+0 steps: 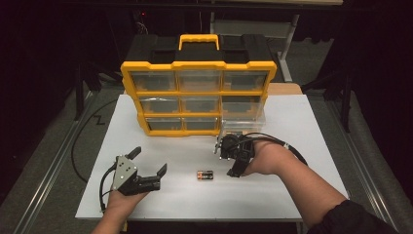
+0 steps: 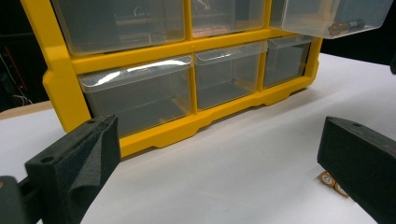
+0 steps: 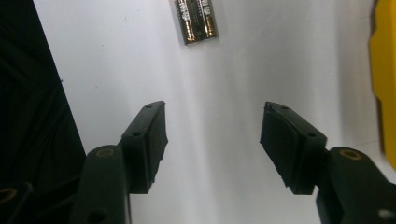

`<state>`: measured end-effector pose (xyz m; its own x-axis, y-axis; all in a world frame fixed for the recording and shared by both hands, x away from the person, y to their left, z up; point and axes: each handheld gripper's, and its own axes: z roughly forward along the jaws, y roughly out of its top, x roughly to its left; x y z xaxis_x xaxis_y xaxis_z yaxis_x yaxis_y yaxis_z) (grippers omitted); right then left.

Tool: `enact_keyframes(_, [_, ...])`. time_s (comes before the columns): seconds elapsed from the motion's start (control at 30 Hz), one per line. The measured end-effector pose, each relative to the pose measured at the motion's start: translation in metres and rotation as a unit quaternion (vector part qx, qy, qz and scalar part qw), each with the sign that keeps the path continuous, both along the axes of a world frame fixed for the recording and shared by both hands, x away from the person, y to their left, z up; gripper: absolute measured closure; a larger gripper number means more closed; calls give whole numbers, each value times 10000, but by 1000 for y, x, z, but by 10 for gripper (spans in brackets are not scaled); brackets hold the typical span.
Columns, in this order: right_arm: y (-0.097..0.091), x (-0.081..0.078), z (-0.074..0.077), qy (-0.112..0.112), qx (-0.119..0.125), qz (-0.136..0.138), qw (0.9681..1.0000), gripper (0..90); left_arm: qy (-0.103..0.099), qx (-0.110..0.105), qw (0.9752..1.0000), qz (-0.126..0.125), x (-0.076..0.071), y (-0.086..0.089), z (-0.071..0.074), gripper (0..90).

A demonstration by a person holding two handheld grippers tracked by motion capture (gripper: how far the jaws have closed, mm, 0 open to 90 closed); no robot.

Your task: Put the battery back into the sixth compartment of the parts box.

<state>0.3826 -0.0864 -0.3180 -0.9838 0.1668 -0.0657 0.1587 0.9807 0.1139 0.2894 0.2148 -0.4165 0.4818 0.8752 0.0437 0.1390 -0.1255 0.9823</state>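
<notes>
**Two batteries wait on the table while one drawer stands pulled out**

At the lower centre of the high view, a pair of batteries (image 1: 205,175) lies side by side on the white table (image 1: 292,195), within reach of both hands. That is likely so they can be picked up and dropped into the drawer (image 1: 243,117), which sticks out at the right side of the yellow organizer (image 1: 197,97) and, in the upper right of the left gripper view, already holds what looks like one battery (image 2: 345,26).

The right gripper (image 1: 233,158) hangs right of centre, tilted down toward the table; its jaws are released and empty, and its own view has the batteries above them at the top centre. The left gripper (image 1: 148,163), at lower left, rests low with jaws spread wide and nothing between them, seemingly on standby.

Counted: two grippers, two batteries on the table, one organizer with nine clear drawers, one drawer pulled out.
</notes>
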Motion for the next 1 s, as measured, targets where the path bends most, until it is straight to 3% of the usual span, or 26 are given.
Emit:
enact_keyframes(0.27, [-2,-5,-21,60,-15,-26,10000,278,-6,-3,10000,4,0,0,0,4])
enact_keyframes(0.67, [-2,-13,-48,159,7,50,9999,265,10,10,10000,2,0,0,0,4])
enact_keyframes(1.0, [13,-15,-65,225,67,225,9995,282,11,12,10000,-4,0,0,0,4])
